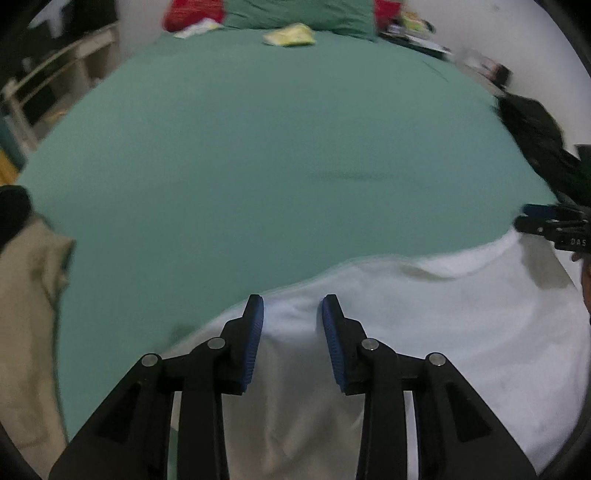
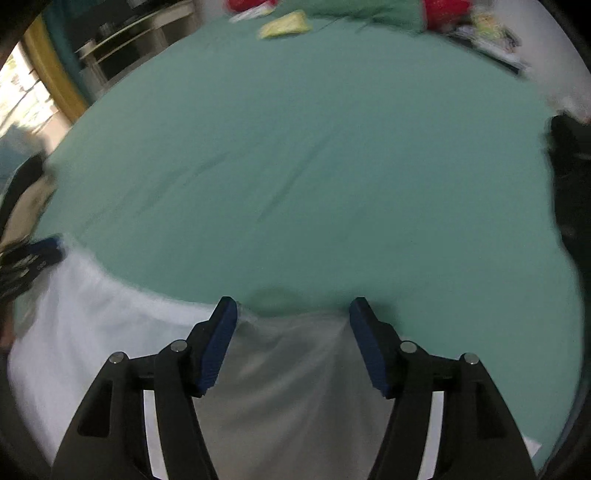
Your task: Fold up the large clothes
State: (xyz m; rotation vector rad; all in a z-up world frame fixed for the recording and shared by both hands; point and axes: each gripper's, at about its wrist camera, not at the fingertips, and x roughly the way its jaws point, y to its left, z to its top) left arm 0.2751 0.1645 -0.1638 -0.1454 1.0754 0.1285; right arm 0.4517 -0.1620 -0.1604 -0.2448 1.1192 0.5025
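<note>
Bed [image 1: 258, 147], green sheet, carrying all items. White garment [image 1: 424, 314]: spread at the near edge of the bed, under both tongs; both views blurred. Left tongs [image 1: 291, 306]: jaws parted a moderate way, white cloth lying between and beneath the blue pads, nothing pinched. Right tongs [image 2: 293, 308]: jaws spread wider, straddling the garment's far hem over a shadowed grey fold, nothing gripped. Left wrist view only: beige cloth [image 1: 29, 314] hanging at the left margin; the right tongs seen side-on at the right margin, at the garment's far corner; a larger share of the dark garment [image 1: 535, 140] heaped on the bed's right side. Right wrist view only: a bright window with yellow frame [image 2: 48, 74] at upper left; the left tongs at the left margin, beside the white cloth. Both views: yellow-green packet [image 1: 290, 35], red items [image 1: 192, 14] and green pillow [image 1: 295, 13] at the head of the bed; pale shelving [image 1: 55, 74] on the left.
</note>
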